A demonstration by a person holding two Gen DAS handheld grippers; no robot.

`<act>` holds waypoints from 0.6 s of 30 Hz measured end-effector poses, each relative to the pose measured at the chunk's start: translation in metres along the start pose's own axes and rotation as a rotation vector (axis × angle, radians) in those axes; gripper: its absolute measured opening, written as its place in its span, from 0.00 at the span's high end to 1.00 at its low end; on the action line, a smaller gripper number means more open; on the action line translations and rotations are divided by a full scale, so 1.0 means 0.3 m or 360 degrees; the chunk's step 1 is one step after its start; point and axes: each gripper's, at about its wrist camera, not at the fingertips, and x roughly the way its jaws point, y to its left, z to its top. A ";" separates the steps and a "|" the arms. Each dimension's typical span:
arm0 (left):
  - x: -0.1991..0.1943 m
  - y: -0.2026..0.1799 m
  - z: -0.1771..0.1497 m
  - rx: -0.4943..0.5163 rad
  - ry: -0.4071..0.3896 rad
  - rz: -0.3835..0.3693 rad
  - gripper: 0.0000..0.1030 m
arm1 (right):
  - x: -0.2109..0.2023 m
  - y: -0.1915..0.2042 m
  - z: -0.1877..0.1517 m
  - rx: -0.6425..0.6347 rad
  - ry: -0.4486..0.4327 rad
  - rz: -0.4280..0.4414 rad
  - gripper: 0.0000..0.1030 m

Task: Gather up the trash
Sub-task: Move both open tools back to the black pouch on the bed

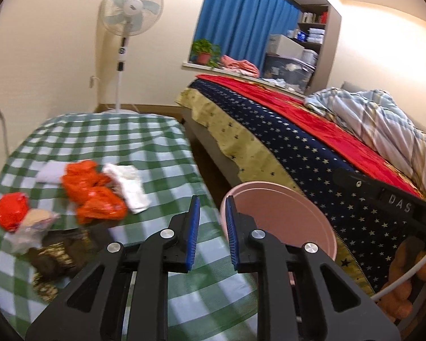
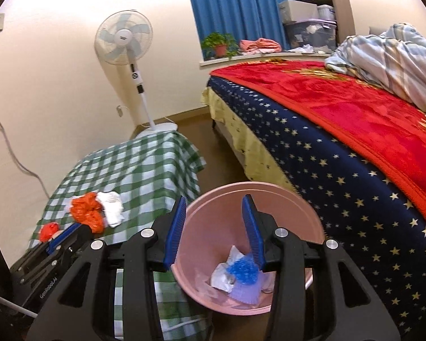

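Our right fingers (image 2: 211, 227) stand released with nothing between them, hanging above the pink bin (image 2: 269, 199), whose floor already holds white paper scraps (image 2: 223, 277) and a blue plastic wad (image 2: 242, 270) at about 5 o'clock from the bin's middle. Our left fingers (image 1: 212, 223) are parted a little and grasp nothing either; they sit over the near edge of the checked desk (image 1: 127, 142), with the bin's rim just at 3 o'clock from them.

The remaining trash lies on the desk at 10 o'clock from the left fingers: an orange bag (image 1: 92, 191), white tissue (image 1: 127, 186), a red wad (image 1: 11, 210) and a clear wrapper (image 1: 31, 230).

We judge the crumpled plastic may slip from a shallow pinch, or the fingers may snag the cloth and drag it. The bin could tip if knocked.
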 end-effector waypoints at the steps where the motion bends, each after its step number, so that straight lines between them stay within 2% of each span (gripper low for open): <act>1: -0.015 0.017 -0.003 -0.0007 -0.0005 0.0023 0.82 | -0.006 0.019 0.000 -0.0010 -0.0005 0.0016 0.59; 11: -0.119 0.182 -0.037 -0.0128 -0.0031 0.0250 0.82 | -0.027 0.198 -0.026 -0.0123 -0.0050 0.0184 0.61; 18: -0.147 0.296 -0.080 -0.0270 -0.0013 0.0431 0.82 | 0.021 0.324 -0.076 -0.0205 -0.0015 0.0313 0.61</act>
